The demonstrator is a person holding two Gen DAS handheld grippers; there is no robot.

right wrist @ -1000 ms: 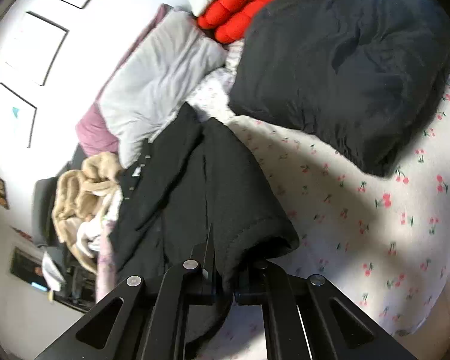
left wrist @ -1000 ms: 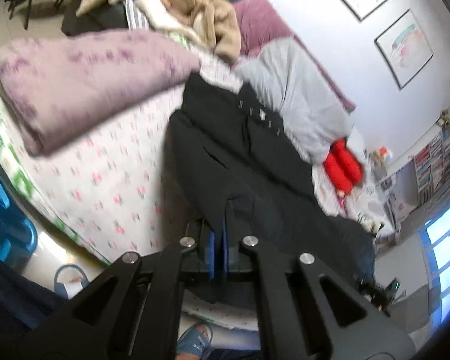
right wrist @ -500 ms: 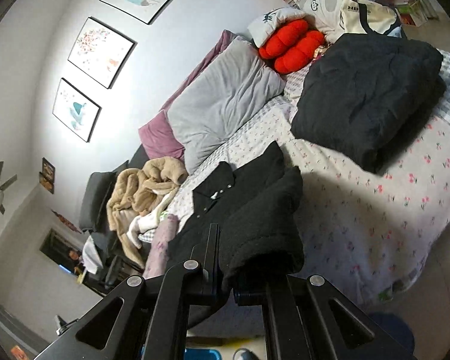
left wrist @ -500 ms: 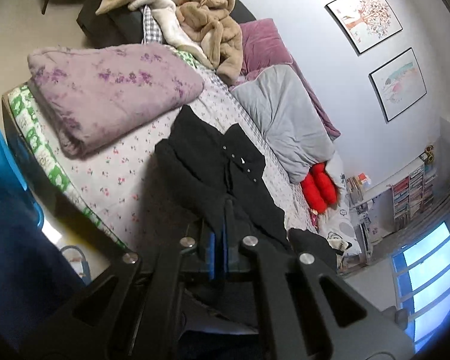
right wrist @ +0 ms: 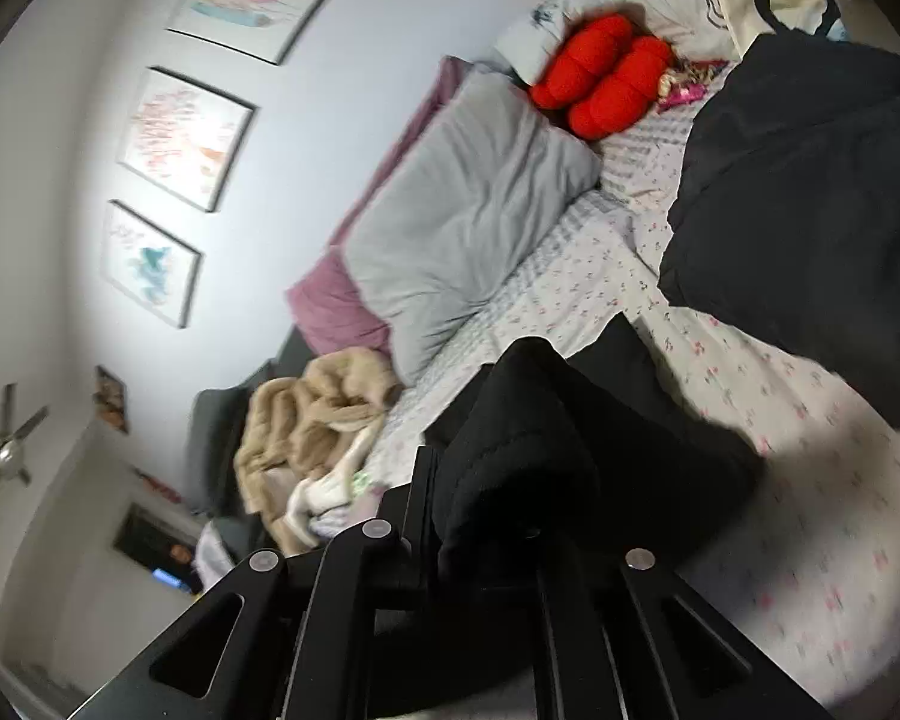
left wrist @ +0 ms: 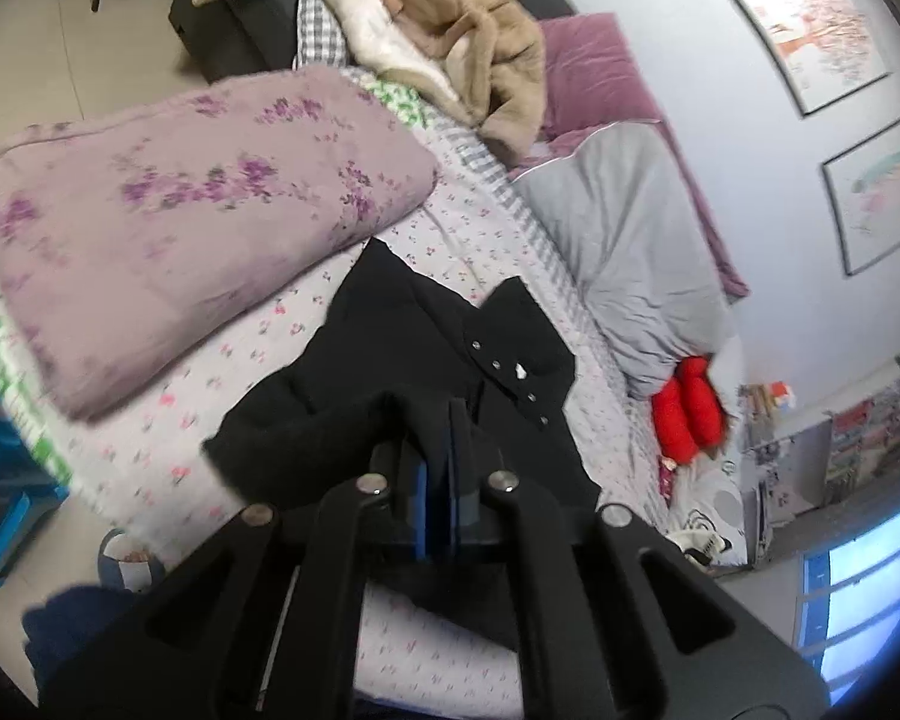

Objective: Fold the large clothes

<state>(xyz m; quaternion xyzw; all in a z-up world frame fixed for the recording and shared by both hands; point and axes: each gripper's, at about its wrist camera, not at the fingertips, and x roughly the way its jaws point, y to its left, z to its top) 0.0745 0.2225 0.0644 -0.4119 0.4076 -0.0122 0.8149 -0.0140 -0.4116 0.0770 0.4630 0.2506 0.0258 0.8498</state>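
Note:
A black coat (left wrist: 426,324) with snap buttons lies on the floral bed sheet (left wrist: 258,360), collar toward the grey pillow. My left gripper (left wrist: 444,414) is shut on a bunched edge of the coat, lifted above the sheet. In the right wrist view the coat (right wrist: 540,420) rises in a thick fold between the fingers of my right gripper (right wrist: 480,498). Its jaws are opening, and the fabric still sits between them and hides the right finger.
A folded purple quilt (left wrist: 180,210) lies left of the coat and a dark folded quilt (right wrist: 810,180) right of it. Behind are a grey pillow (left wrist: 624,240), red cushions (left wrist: 687,414) and a beige blanket (left wrist: 468,30). A blue bin (left wrist: 0,510) stands by the bed's edge.
Both grippers rose with the coat's lower edge, pulled back, then swung in over the bed. The coat's lower half now bunches up toward the collar. The right jaws have parted slightly.

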